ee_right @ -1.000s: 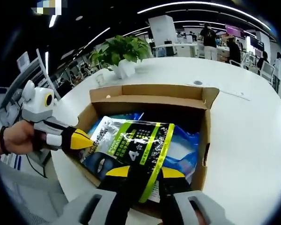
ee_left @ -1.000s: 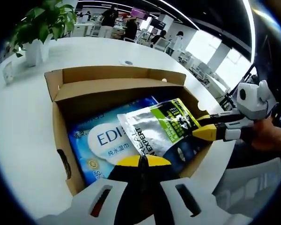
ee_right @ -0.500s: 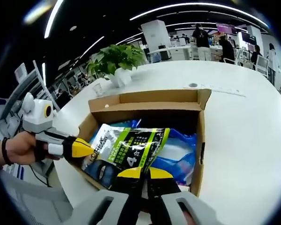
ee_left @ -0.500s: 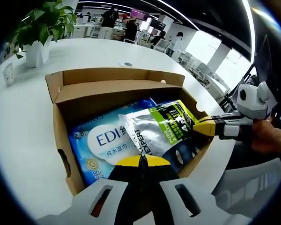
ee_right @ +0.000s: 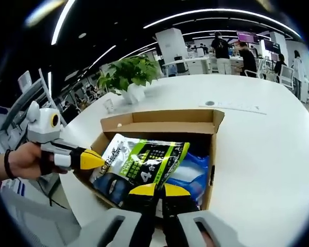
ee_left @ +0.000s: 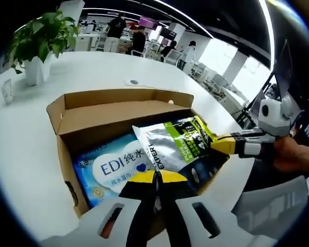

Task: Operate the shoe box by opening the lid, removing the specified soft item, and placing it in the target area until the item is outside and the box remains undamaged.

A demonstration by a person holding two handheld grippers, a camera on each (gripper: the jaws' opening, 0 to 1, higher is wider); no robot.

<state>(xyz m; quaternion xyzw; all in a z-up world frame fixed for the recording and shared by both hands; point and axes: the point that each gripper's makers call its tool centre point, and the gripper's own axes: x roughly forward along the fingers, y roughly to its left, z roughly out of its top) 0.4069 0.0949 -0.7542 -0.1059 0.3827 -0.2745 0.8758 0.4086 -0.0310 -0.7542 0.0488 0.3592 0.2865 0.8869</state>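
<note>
Right gripper (ee_right: 154, 189) clamped on silver-green pouch's (ee_right: 144, 162) near edge, above open shoe box (ee_right: 212, 154).

A broad, smooth white bench (ee_left: 20, 149) with a rounded edge carries everything here. An open brown cardboard shoe box (ee_left: 67, 154) sits directly on it near the front edge, its lid folded back and flaps standing up. Farther back, a leafy green plant in a white pot (ee_left: 33, 64) stands on the surface, with a small white card (ee_left: 7, 91) just beside it. A small round grey disc (ee_left: 134, 82) lies behind the box, touching a flat white sheet (ee_right: 237, 107).
</note>
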